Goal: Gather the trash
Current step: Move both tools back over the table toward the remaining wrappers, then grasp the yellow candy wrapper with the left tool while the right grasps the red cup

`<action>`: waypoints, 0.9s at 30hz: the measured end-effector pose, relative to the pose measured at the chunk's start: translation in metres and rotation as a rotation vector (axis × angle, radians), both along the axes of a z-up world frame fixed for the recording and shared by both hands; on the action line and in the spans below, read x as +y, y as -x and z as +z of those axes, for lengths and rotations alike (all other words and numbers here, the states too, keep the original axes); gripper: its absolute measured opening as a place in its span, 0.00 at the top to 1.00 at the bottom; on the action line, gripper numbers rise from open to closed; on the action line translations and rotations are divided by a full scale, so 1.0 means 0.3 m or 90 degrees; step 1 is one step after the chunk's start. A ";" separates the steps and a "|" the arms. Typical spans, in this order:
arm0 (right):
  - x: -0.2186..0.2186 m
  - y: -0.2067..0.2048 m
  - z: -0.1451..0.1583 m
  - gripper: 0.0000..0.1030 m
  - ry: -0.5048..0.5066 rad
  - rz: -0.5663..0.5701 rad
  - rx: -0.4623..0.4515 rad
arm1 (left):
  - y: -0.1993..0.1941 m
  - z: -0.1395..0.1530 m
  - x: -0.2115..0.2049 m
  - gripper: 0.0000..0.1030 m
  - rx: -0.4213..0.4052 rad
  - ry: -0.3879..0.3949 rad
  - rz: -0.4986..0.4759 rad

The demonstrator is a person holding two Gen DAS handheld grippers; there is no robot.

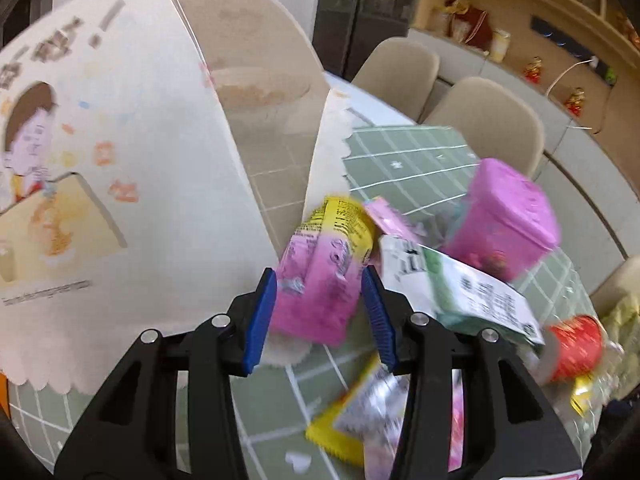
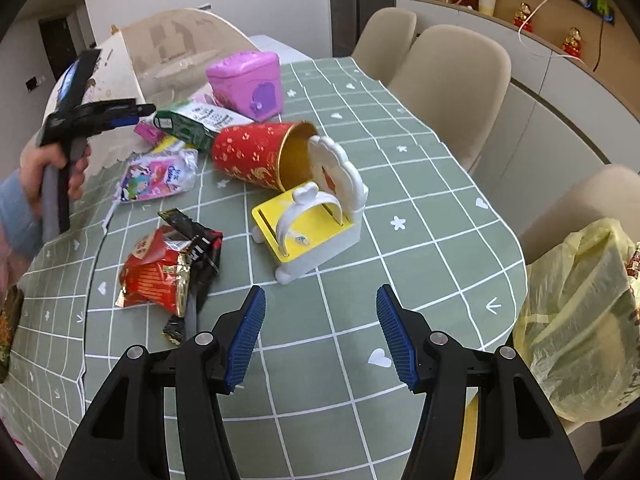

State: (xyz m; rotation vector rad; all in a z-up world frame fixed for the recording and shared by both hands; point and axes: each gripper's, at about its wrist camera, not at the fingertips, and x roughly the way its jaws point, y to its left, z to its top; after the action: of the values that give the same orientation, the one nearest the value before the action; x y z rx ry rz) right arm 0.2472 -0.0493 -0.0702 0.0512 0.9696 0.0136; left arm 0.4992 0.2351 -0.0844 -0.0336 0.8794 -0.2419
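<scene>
Litter lay mostly uncollected across the green grid-patterned tablecloth on the counter (image 2: 400, 184); as a judgement, the task stood near its start. The left tool (image 1: 320, 300) was clenched on a pink-and-yellow crumpled snack packet (image 1: 324, 276), its blue pads pressing both sides, with a large white printed paper bag (image 1: 120, 160) standing open at ten o'clock of it, which seemed the likely place for the rubbish, though that was only a guess. The right tool (image 2: 320, 336) hung released, jaws wide and nothing between them, above bare cloth; a red-and-black foil wrapper (image 2: 168, 268) lay at ten o'clock of it, apparently the nearest piece left. Further off, at eleven to twelve o'clock, remained a pink-and-white cartoon-printed pouch (image 2: 156, 178), a green-and-white carton (image 2: 192, 122) and a tipped red-and-gold paper cup (image 2: 260, 156); whether the pink plastic box (image 2: 248, 80) and the white-and-yellow toy seat (image 2: 316, 228) counted as trash could not be told. A yellow translucent plastic bag (image 2: 580, 320) sat off the counter's edge at three o'clock, already holding something indistinct.
</scene>
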 end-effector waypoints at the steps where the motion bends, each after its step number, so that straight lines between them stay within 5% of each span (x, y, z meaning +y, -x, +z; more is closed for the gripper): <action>1: 0.004 -0.007 0.011 0.47 0.003 0.004 -0.006 | -0.013 -0.014 -0.010 0.67 0.011 -0.003 -0.002; 4: 0.012 -0.045 0.068 0.47 0.008 0.016 -0.037 | -0.008 -0.034 -0.014 0.94 0.045 0.026 -0.019; 6: 0.013 -0.089 0.100 0.47 -0.007 0.033 -0.042 | 0.034 -0.027 -0.005 1.00 0.062 0.047 -0.024; 9: 0.033 -0.183 0.135 0.47 -0.017 0.085 -0.043 | 0.128 -0.008 0.022 1.00 0.085 0.075 -0.036; 17: 0.165 -0.465 0.086 0.47 0.098 0.290 0.010 | 0.366 0.023 0.066 1.00 0.124 0.110 -0.075; 20: 0.203 -0.531 0.023 0.47 0.149 0.336 0.052 | 0.370 0.032 0.093 0.97 0.116 0.126 -0.064; 22: 0.221 -0.548 -0.001 0.47 0.162 0.355 0.053 | 0.358 0.035 0.114 0.80 0.103 0.129 -0.046; 27: 0.274 -0.528 -0.023 0.47 0.231 0.395 0.057 | 0.215 0.033 0.140 0.70 0.090 0.182 -0.012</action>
State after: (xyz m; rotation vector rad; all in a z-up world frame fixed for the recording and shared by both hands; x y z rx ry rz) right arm 0.4057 0.0329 -0.0772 -0.5887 1.0330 0.4076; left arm 0.4348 0.2769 -0.0743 -0.3119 0.9801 -0.3860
